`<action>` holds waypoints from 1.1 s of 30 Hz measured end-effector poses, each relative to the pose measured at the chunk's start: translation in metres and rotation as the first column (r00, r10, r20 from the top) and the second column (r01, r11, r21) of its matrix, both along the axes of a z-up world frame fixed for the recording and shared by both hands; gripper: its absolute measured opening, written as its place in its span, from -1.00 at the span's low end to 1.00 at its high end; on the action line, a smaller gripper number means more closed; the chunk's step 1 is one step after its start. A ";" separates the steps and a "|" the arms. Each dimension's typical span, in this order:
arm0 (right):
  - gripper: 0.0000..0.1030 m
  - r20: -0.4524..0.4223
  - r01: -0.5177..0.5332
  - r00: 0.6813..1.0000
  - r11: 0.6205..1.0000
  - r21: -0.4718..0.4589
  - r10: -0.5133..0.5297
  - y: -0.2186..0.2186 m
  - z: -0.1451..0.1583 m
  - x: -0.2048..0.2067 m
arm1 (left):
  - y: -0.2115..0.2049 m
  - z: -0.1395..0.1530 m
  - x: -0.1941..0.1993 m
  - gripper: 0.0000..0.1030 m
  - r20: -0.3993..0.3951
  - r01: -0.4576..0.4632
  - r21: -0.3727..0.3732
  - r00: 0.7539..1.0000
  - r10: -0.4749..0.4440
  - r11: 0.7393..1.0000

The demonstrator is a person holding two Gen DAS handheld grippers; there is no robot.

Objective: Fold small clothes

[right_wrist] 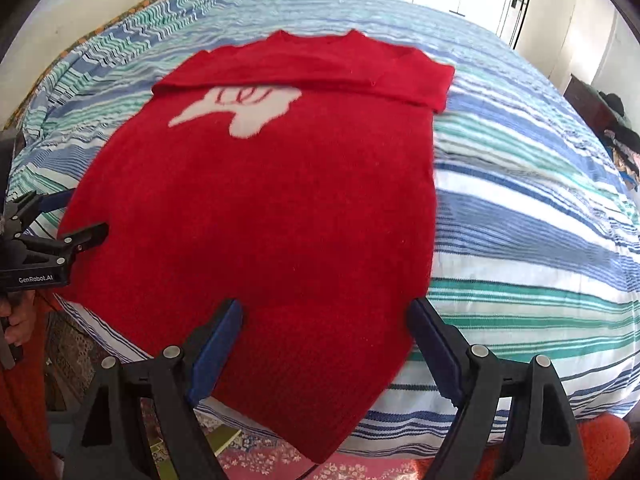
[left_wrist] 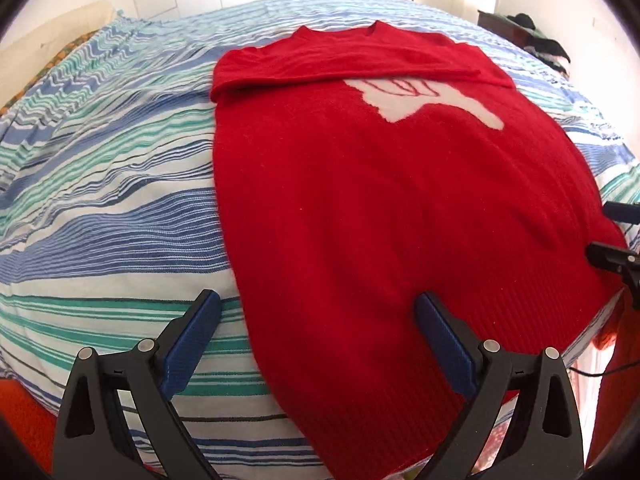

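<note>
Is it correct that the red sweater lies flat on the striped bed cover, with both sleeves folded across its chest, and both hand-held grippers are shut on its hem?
Not quite. Both wrist views show the left hand-held gripper and right hand-held gripper open over the hem, gripping nothing. The red sweater does lie flat on the striped bed cover, sleeves folded across.

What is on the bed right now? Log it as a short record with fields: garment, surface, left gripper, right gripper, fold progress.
garment: red sweater with a white motif, lying flat
surface: striped bedspread
sleeves: both folded across the chest, below the collar
left gripper: open, over the hem's left corner, fingers astride the sweater's edge, nothing gripped
right gripper: open, over the hem's right corner, nothing gripped
fold progress: sleeves in; body not yet folded
</note>
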State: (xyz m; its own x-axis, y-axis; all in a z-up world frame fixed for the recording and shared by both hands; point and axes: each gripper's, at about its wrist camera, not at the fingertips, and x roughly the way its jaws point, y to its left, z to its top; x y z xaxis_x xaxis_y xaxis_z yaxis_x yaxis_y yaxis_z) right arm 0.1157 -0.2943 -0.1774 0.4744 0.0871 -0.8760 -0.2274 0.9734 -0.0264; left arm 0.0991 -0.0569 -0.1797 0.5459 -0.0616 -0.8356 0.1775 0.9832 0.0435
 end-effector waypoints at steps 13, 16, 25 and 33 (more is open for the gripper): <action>0.79 0.020 0.017 1.000 1.000 0.015 -0.018 -0.007 0.001 -0.002 | 0.002 -0.003 -0.001 0.99 -0.009 -0.002 -0.010 1.000 0.001 1.000; 0.78 0.041 0.024 0.999 1.000 0.016 -0.025 -0.007 0.005 -0.003 | 0.001 -0.003 -0.001 0.99 -0.009 -0.001 -0.010 1.000 0.001 1.000; 0.78 0.308 -0.053 0.950 0.999 -0.013 0.054 0.010 0.053 -0.033 | 0.002 -0.003 -0.002 0.99 -0.009 -0.002 -0.006 1.000 0.002 1.000; 0.78 0.246 -0.079 0.965 0.996 -0.049 0.089 0.020 0.038 -0.027 | 0.001 -0.004 -0.002 0.99 -0.004 0.003 -0.003 1.000 -0.003 1.000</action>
State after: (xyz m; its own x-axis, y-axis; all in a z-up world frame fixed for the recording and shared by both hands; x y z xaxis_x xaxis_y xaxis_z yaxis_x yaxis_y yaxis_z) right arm 0.0884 -0.2738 -0.1392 0.6691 0.1046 -0.7358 -0.2900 0.9483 -0.1289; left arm 0.0967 -0.0554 -0.1837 0.5424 -0.0654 -0.8376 0.1804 0.9828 0.0401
